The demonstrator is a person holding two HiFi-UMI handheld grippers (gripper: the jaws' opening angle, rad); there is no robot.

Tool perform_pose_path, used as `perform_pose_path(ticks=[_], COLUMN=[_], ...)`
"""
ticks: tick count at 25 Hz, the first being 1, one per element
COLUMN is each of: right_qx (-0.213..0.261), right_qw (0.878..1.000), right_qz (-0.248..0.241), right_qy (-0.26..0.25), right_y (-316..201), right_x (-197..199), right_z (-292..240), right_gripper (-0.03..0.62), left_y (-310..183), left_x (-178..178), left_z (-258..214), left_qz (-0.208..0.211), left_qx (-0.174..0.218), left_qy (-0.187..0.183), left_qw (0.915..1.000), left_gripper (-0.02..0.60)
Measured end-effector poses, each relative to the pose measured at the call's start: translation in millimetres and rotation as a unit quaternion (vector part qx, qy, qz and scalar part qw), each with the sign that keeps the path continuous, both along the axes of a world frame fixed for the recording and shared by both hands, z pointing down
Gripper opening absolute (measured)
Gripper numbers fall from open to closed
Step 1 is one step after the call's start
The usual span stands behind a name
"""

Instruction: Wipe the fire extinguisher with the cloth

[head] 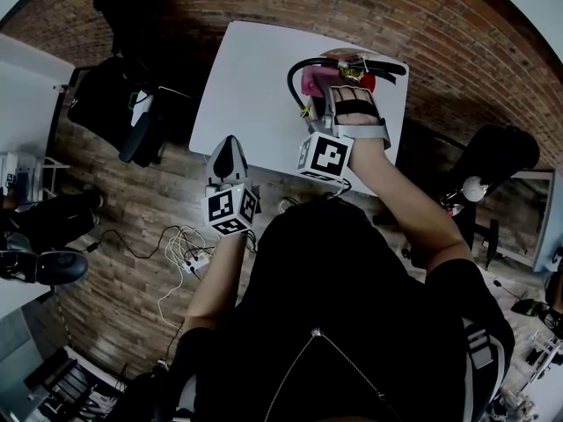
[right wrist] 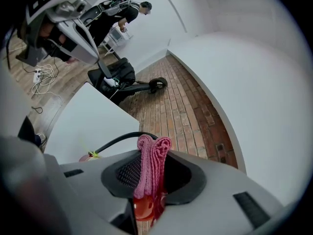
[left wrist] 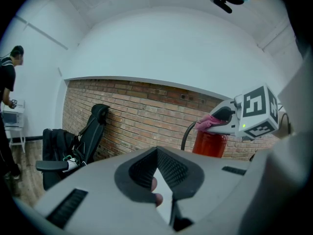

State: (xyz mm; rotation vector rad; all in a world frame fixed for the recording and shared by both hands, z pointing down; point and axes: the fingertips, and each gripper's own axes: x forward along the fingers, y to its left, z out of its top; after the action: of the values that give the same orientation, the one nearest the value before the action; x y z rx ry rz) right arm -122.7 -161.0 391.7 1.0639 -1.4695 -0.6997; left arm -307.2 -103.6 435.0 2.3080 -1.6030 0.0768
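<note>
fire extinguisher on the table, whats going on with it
A person holds a gripper in each hand. The right gripper has its tongs shut on a pink cloth and holds it at the top of the red extinguisher, which stands on the white table. The left gripper hangs near the table's edge, tongs shut and empty.

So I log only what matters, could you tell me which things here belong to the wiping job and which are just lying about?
Job: fire extinguisher; pink cloth; right gripper, shut on the cloth.
Lying about: office chair; floor cables; left gripper, shut and empty.
</note>
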Motion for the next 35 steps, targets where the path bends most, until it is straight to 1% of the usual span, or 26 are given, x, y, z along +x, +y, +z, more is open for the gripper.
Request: perform_pose_path(ticks=[3,6,8,10,12,14,17,22,24,26,27,29,35], right_qx=[-0.004,0.003,0.008,0.011,0.019,0.031,0.043,0.028,0.020,0.012,0.009,-0.001,-0.033], right_qw=[0.999,0.997,0.992,0.981,0.967,0.952,0.924,0.862,0.836,0.815,0.807,0.795,0.772], right_qz=[-0.015,-0.027,-0.032,-0.033,-0.029,-0.021,-0.007,0.001,0.001,0.000,0.000,0.002,-0.005], right_qy=[-0.036,-0.070,-0.119,-0.189,-0.252,-0.305,-0.381,-0.507,-0.549,-0.580,-0.591,-0.606,-0.635], right_y=[11,24,33,42,50,59,75,106,118,133,140,153,189], right_x=[-1,1,2,6,15,28,52,90,109,130,141,159,203], right_z=[-5,-13,-23,-37,-51,-64,-78,-88,-89,-90,-90,-89,-87], right_gripper=[0.120,0.120,0.120,0.120,0.120,0.120,0.120,0.120,0.120,0.120,0.120,0.120,0.120], left_y=[0,0,1,2,4,7,15,38,49,61,68,81,119], left_x=[3,10,15,21,28,38,57,99,118,138,148,164,211], left_z=[-1,-6,-11,-20,-32,-48,-72,-101,-109,-114,-116,-119,-127], left_qz=[0.005,0.014,0.023,0.032,0.041,0.053,0.071,0.097,0.103,0.104,0.104,0.103,0.093], left_qx=[0.002,0.008,0.015,0.024,0.037,0.055,0.082,0.114,0.123,0.128,0.130,0.129,0.125], left_qy=[0.000,0.001,0.002,0.004,0.008,0.008,0.004,0.001,-0.002,-0.003,-0.004,-0.006,-0.015], left_qw=[1.0000,0.9999,0.9996,0.9992,0.9984,0.9971,0.9940,0.9887,0.9870,0.9862,0.9861,0.9863,0.9877], left_gripper=[0.008,0.008,0.008,0.008,0.008,0.008,0.008,0.008,0.008,0.008,0.008,0.008,0.008])
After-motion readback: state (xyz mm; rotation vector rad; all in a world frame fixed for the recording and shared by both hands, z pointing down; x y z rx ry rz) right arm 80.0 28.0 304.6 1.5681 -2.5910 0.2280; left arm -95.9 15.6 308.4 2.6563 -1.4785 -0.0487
